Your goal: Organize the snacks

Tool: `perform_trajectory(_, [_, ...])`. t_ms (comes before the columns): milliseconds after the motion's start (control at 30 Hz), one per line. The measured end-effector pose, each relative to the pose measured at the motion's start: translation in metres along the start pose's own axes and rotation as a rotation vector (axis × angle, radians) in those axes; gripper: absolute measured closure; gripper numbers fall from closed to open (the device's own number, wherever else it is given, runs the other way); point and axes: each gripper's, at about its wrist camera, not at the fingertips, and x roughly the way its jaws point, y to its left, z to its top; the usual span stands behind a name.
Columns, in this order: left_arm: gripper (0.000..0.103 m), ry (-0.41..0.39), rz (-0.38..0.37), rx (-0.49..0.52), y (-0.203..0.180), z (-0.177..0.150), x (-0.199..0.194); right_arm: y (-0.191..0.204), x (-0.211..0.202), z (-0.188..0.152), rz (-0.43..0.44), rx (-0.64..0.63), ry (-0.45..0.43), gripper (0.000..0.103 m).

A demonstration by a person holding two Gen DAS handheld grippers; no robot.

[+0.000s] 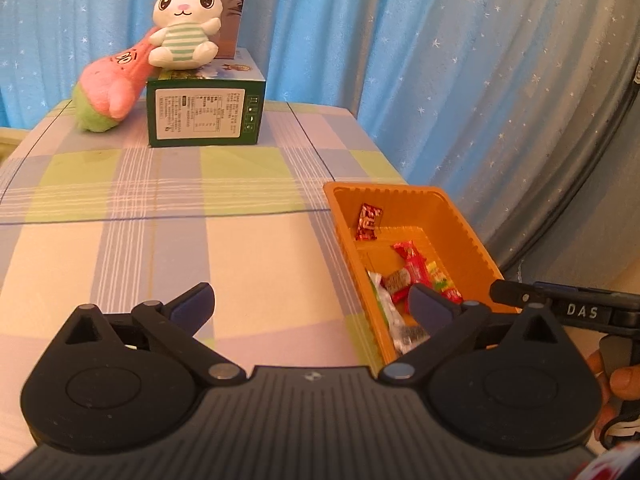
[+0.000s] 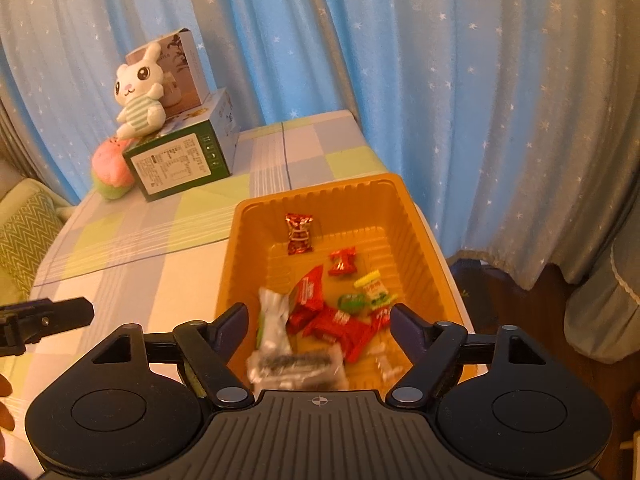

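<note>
While both tools gape empty over orange tray [image 2: 320,196] of snacks [image 2: 320,320], plush rabbit [image 1: 186,24], green box [image 1: 206,112] stand far across desk [image 1: 160,240].

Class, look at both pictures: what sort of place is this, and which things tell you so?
Probably a room in a home, perhaps a bedroom or living room. Blue star-print curtains hang behind a table with a checked cloth, a rabbit plush toy sits on stacked boxes, and an orange tray holds wrapped snacks.

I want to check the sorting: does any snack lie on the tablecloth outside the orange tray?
No, the snacks all lie inside the orange tray.
</note>
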Motion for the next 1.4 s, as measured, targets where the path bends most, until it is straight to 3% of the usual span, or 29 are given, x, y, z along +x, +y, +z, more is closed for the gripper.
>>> perform_trajectory(133, [0.001,0.016,0.027,0.002,-0.002,-0.015,-0.021,0.006,-0.023,-0.013,0.0,0.008,0.002,0.019])
perform_trajectory(333, [0.001,0.021,0.055,0.022,-0.005,-0.04,-0.052,0.016,-0.053,-0.032,-0.015,0.01,0.016,0.018])
perform_trajectory(767, [0.001,0.006,0.101,-0.033,-0.004,-0.068,-0.109,0.048,-0.11,-0.071,-0.013,-0.012,0.015,0.018])
perform_trajectory(1400, [0.001,-0.001,0.094,0.002,-0.017,-0.082,-0.134,0.071,-0.142,-0.08,-0.002,-0.027,0.004,0.018])
